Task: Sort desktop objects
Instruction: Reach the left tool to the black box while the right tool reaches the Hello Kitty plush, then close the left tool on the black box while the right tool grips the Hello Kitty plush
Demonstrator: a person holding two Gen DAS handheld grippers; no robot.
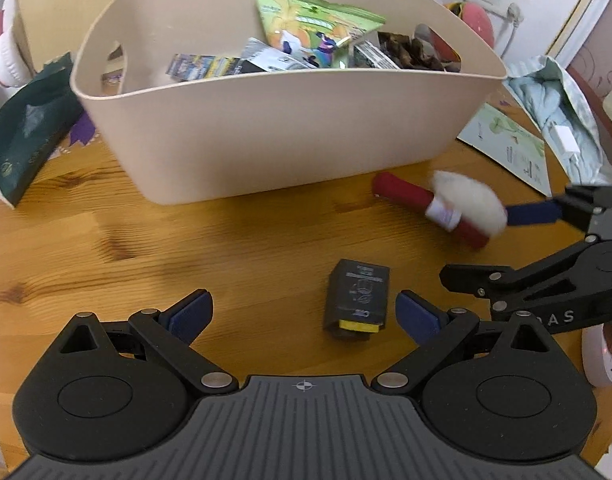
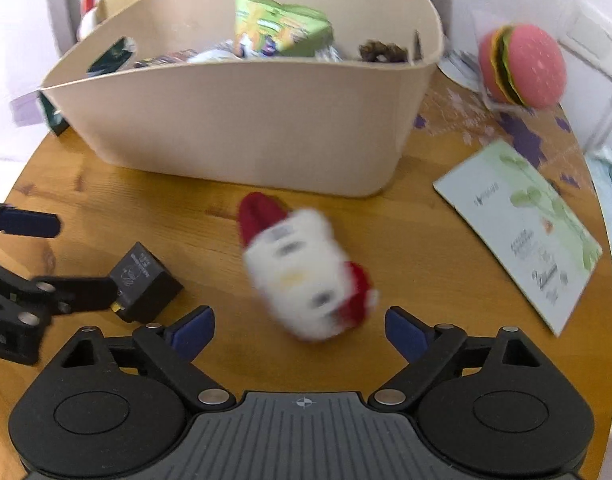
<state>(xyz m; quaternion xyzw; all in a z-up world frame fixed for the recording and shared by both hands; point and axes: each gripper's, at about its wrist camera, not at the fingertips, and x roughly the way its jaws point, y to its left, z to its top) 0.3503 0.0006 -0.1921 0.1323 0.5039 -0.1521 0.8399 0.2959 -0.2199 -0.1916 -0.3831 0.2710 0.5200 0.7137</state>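
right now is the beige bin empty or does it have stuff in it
Partly full: the beige bin holds a green packet and other packets above its rim.

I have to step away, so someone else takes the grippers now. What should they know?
Left gripper: open, empty, a small black box lying between its fingers.
Right gripper: open, empty, right behind the red and white plush toy.
Both things lie on the wooden table in front of the beige bin.
Done: packets already sit in the bin.
Left: box and toy; a pale leaflet and a burger toy also lie outside.
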